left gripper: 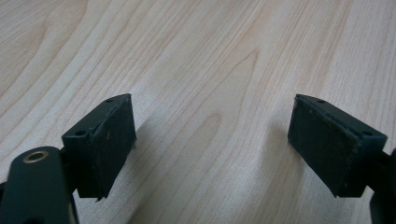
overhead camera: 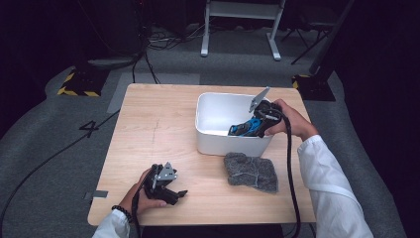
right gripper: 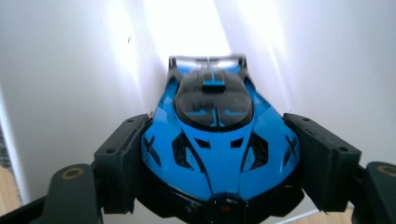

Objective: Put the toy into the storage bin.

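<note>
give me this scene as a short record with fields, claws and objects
held object: blue and black toy car
right claw: jaws closed on the car's sides, inside the bin
container: white rectangular plastic bin on the table
left claw: open, nothing between the jaws, low over the wood
cloth: grey knitted cloth, lying flat in front of the bin
surface: light wooden table

White sleeves (overhead camera: 327,188), black beaded bracelet (overhead camera: 122,212)
</note>
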The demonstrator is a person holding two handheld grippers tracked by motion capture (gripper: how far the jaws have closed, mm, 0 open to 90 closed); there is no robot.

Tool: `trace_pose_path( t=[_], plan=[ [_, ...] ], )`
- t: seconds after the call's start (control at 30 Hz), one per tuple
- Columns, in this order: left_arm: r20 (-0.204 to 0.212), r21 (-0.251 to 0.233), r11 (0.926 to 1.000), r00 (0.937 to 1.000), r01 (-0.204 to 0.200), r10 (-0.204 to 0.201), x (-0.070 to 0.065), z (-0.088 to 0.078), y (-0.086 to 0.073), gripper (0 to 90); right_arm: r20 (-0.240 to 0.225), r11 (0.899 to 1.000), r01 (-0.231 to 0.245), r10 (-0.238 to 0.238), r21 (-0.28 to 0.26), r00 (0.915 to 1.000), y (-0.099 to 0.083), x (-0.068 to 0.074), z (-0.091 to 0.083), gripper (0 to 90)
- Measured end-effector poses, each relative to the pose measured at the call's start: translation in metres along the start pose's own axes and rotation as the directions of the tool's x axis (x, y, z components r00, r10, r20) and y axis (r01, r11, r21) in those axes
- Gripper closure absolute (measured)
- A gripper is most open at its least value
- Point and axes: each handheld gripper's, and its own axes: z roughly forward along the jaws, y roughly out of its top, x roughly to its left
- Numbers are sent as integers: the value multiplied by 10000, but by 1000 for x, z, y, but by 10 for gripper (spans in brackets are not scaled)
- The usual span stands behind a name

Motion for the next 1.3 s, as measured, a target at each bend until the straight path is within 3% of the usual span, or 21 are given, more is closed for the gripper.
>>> trace_pose_path(
  t=[0.07, 0.13, 0.6, 0.77, 0.9, 1.03, 1.3],
  plan=[
    [-1, -1, 10000, 10000, -1, 1, 0, 0, 0, 155, -77, 9995, -52, 54, 297, 10000, -1, 0, 3, 259],
    [3, -3, 10000, 10000, -9, 9, 0, 0, 0, 155, -69, 9997, -173, 174, 156, 9998, -3, -1, 3, 259],
    [33, -17, 10000, 10000, 11, -11, 1, 0, 0, 159, 172, 9958, -693, 684, 600, 9975, -4, -2, 5, 258],
    [0, -23, 10000, 10000, 39, -39, 1, 0, 0, 159, 319, 9964, -780, 770, 346, 9965, -5, -1, 3, 246],
    [-58, -22, 10000, 9999, 87, -87, 1, 0, 0, 160, 249, 9960, -823, 832, -343, 9962, -4, 1, -4, 247],
    [-69, -31, 9999, 9999, 109, -109, 1, 0, 0, 161, 355, 9956, -892, 901, -277, 9953, -7, 0, 0, 246],
    [-87, -31, 9999, 9999, 114, -114, 1, 0, 0, 161, 462, 9947, -707, 742, -748, 9962, -6, 2, -1, 243]
  ],
)
